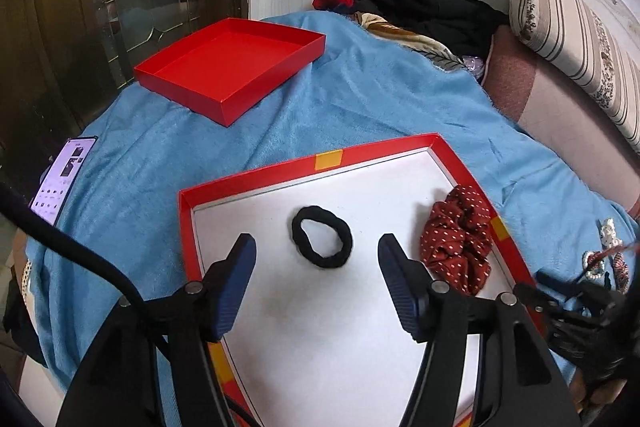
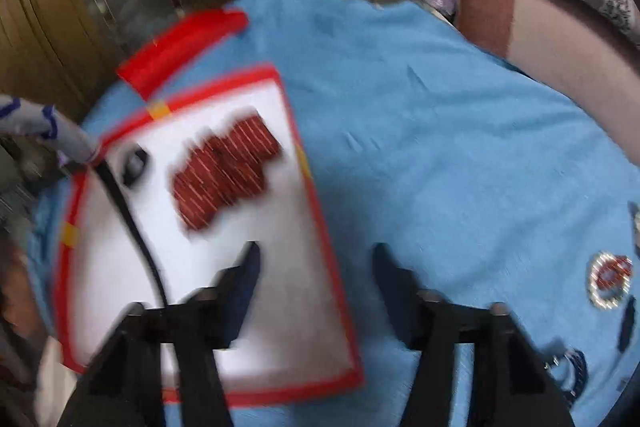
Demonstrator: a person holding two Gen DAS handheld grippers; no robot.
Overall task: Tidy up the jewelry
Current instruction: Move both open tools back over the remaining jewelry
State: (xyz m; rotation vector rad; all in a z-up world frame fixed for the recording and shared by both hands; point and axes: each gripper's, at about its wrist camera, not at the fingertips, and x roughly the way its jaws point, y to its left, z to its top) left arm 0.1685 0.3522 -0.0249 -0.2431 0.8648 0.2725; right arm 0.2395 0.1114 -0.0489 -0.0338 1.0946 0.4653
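An open red box with a white floor lies on a blue cloth. A black hair tie rests flat on that floor, just past the tips of my left gripper, which is open and touches nothing. A dark red dotted scrunchie lies by the box's right wall. The right wrist view is blurred. It shows my right gripper open and empty over the box's right rim, with the scrunchie ahead to the left. A round pearl-edged piece lies on the cloth at the right.
The red lid sits upturned at the far left of the cloth. A lit phone lies at the left edge. A pile of clothes and a striped pillow lie behind. Small jewelry is scattered at the right.
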